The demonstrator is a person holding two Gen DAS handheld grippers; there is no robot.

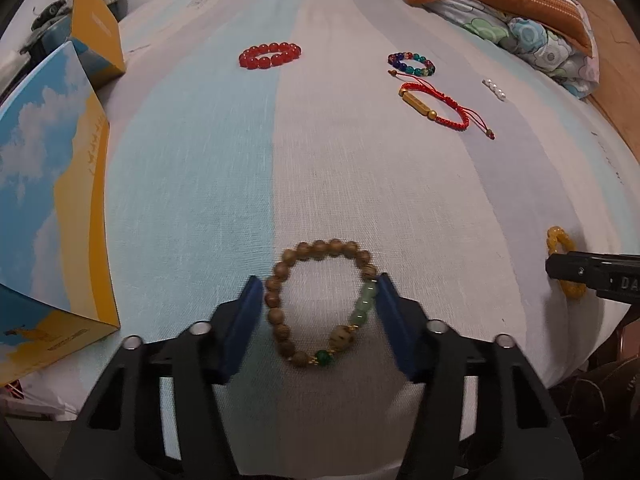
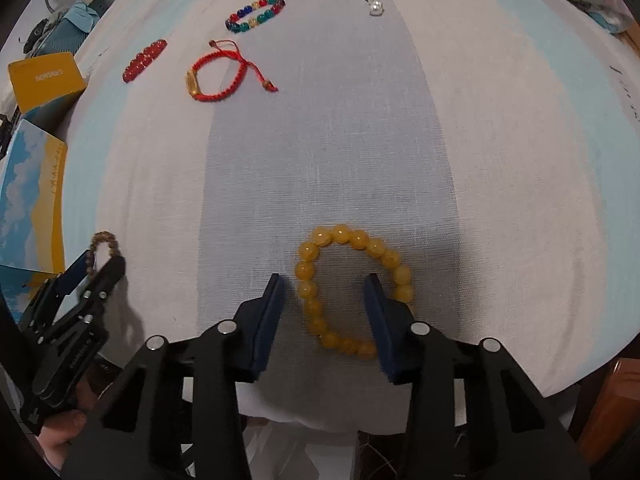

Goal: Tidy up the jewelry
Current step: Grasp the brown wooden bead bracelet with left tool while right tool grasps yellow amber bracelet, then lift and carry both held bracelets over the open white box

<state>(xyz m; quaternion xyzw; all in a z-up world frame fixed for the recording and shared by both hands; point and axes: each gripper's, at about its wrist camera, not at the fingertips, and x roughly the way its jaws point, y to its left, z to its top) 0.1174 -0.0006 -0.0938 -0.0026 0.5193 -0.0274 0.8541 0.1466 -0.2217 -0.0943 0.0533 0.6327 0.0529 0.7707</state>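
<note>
Between spread jaws: wooden bracelet (image 1: 322, 304) left, yellow bracelet (image 2: 352, 288) right.

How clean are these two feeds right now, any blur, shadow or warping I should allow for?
Left wrist view: heavy fisheye bulge, the striped bedsheet curves away; the wooden bracelet between the left gripper is sharp, the frame edges are dark. Right wrist view: same bulge, a soft shadow lies around the yellow bracelet at the right gripper; the far beads are small but in focus; no glare.
</note>
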